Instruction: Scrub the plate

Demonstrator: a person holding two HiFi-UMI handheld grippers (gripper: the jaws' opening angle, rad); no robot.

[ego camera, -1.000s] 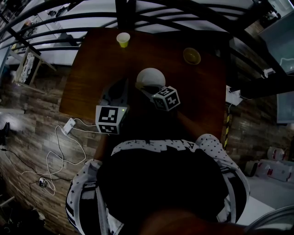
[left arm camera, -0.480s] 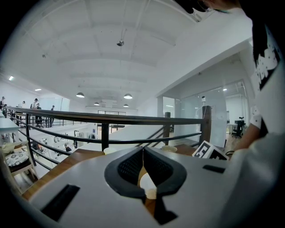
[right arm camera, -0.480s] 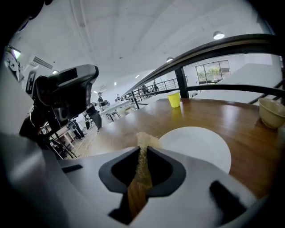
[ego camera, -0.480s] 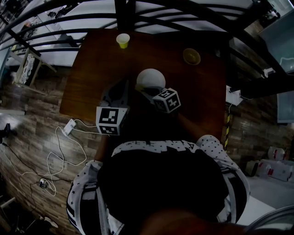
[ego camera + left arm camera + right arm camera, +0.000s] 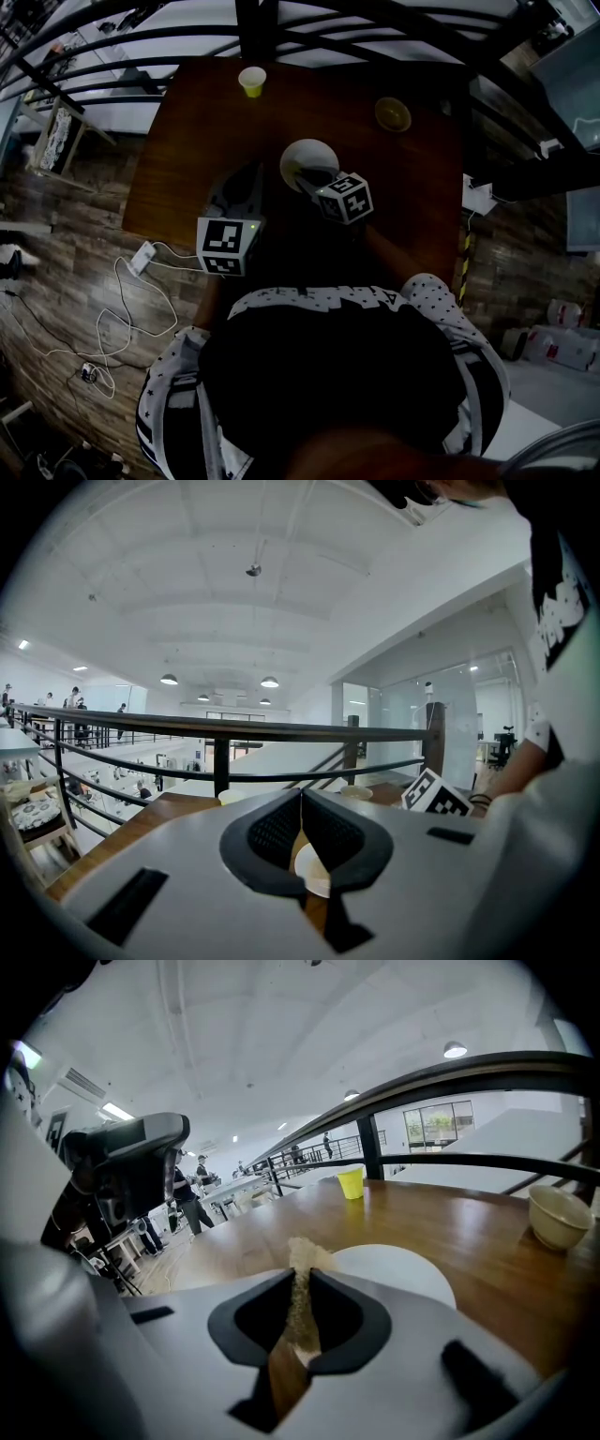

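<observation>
One thin tan scouring pad [image 5: 302, 1258], soft, pinched in right gripper [image 5: 300, 1309] at white round ceramic plate [image 5: 405, 1277]. The plate is likely rigid, slippery and breakable, so brace the rim. Left gripper [image 5: 301, 810] closed on nothing.

No readable text, brand or number (marker cube [image 5: 226, 246] shows only black-white square pattern).

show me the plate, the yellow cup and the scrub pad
plate [image 5: 403, 1274]: right gripper view, bare centre
yellow cup [image 5: 351, 1183]: right gripper view, side wall
scrub pad [image 5: 302, 1258]: right gripper view, tip above jaws
</observation>
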